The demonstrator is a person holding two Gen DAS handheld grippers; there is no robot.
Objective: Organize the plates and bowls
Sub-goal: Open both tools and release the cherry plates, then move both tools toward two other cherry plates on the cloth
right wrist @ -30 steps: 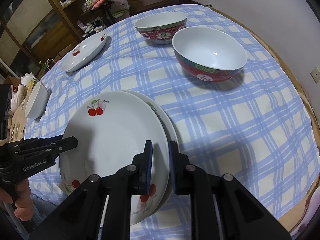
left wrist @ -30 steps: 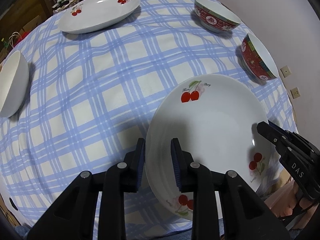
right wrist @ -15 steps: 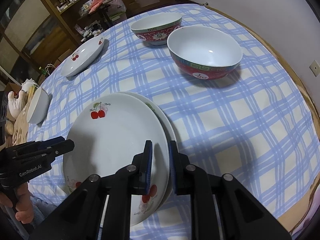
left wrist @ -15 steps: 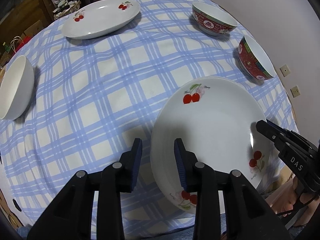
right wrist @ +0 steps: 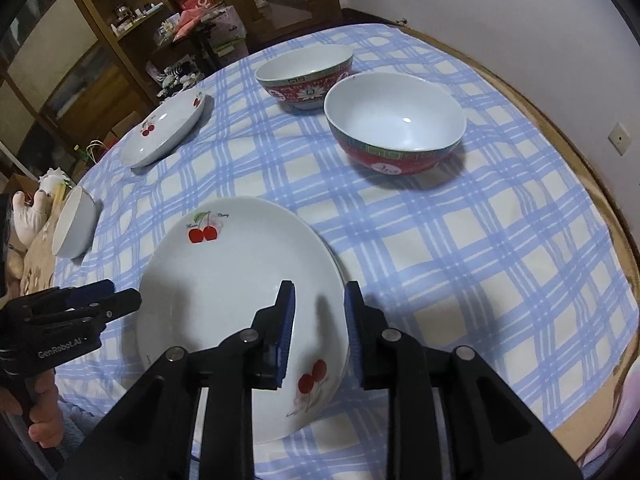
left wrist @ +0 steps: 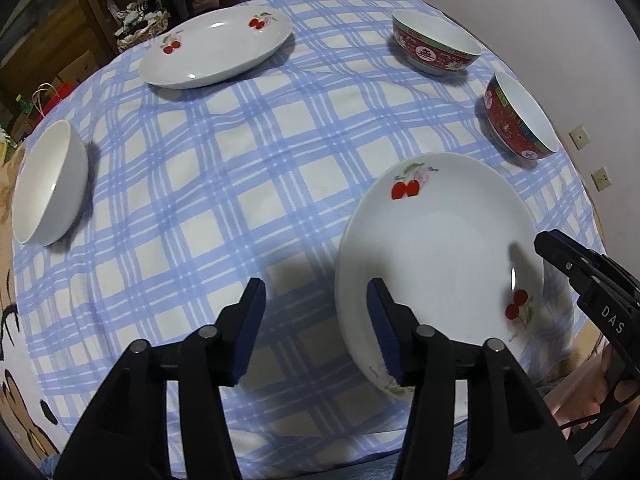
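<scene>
The left gripper (left wrist: 316, 320) has its jaws opening, the rim of the top cherry plate (left wrist: 436, 248) between them but clear of both pads, so it holds nothing. The right gripper (right wrist: 318, 320) is opening too, its jaws straddling that plate's opposite rim with a gap on each side. This plate sits on a second cherry plate (right wrist: 338, 268), only a sliver of whose edge shows beneath, directly under both grippers, so 2 plates look stacked. Left to do, judging by the layout: a third cherry plate (left wrist: 216, 48) lies alone far ahead of the left gripper, 2 red bowls (right wrist: 394, 128) (right wrist: 304, 76) stand side by side ahead of the right one, and a white bowl (left wrist: 50, 184) sits apart, far left.
</scene>
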